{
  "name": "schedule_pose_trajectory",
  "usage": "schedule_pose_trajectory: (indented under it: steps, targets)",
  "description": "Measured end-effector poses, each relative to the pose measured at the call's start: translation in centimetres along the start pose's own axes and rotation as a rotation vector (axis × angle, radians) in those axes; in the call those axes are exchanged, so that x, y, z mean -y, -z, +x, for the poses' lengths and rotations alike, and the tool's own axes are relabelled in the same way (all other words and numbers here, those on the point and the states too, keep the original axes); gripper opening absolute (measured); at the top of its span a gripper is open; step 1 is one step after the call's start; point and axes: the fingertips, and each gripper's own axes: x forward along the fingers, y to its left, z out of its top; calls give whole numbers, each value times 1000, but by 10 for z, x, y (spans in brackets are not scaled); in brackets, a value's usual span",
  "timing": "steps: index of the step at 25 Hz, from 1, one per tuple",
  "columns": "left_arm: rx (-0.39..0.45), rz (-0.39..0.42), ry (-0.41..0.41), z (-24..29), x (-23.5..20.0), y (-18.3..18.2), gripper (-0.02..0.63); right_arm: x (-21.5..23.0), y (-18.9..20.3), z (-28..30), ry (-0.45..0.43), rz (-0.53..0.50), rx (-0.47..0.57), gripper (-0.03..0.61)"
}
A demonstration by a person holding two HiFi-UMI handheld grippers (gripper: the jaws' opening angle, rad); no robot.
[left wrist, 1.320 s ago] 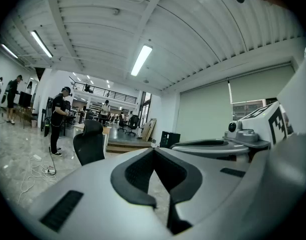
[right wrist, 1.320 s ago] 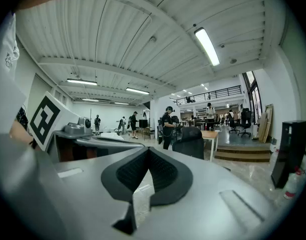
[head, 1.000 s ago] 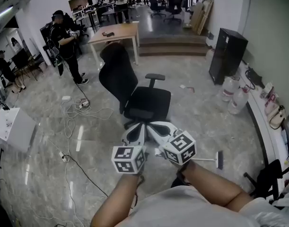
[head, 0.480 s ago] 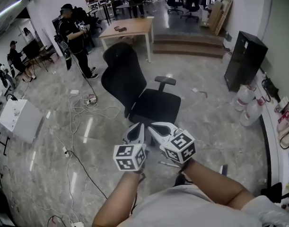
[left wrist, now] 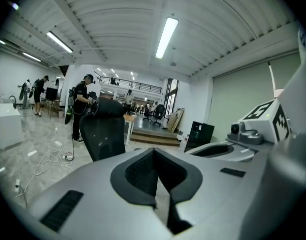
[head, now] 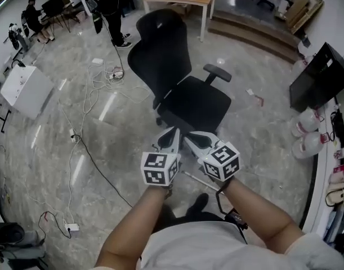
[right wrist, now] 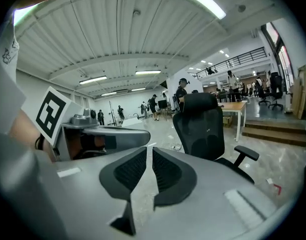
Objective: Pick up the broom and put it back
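Below the two grippers in the head view, at about 5 o'clock from the jaw tips, the broom (head: 195,179) lies on the marble floor (head: 104,151). Only a thin pale stretch of its handle shows, running slantwise under the right gripper's marker cube towards the person's feet. It is apart from both pairs of jaws and lower than them.

The left gripper (head: 171,133) and right gripper (head: 190,137) are held side by side, both pointing to 12 o'clock at the black office chair (head: 188,94), which stands just beyond their tips.

In the left gripper view, the left gripper (left wrist: 154,151) has its dark ribbed pads pressed together at the tips, clenched on nothing. In the right gripper view, the right gripper (right wrist: 148,153) shows a narrow slit between its pads. Its jaws are opening, with only bare floor seen through the gap. The chair (right wrist: 203,129) sits at 1 o'clock from them.
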Motion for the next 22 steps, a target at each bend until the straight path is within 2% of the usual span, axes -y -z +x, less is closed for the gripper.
schedule_pose_trajectory:
  steps: [3,8,11,16,18,22]
  targets:
    - [-30,-47,-6,11,-26,36,5,10,44,33,-26,1,-93,40]
    - [-117,-115,-32,37,-86,122,6,32,142,82,-22,-28,-250,65]
    - [-161,-126,-57,45,-120,179,5,37,211,109,-42,-38,-346,87]
    - [-202,-179,-96,69,-168,286,6,51,354,161,-75,-15,-510,135]
    - [-227,-215,-95,81,-183,333,6,56,417,182,-107,-28,-572,146]
    - [-263,-237,-87,108,-208,437,6,66,541,215,-171,-58,-686,155]
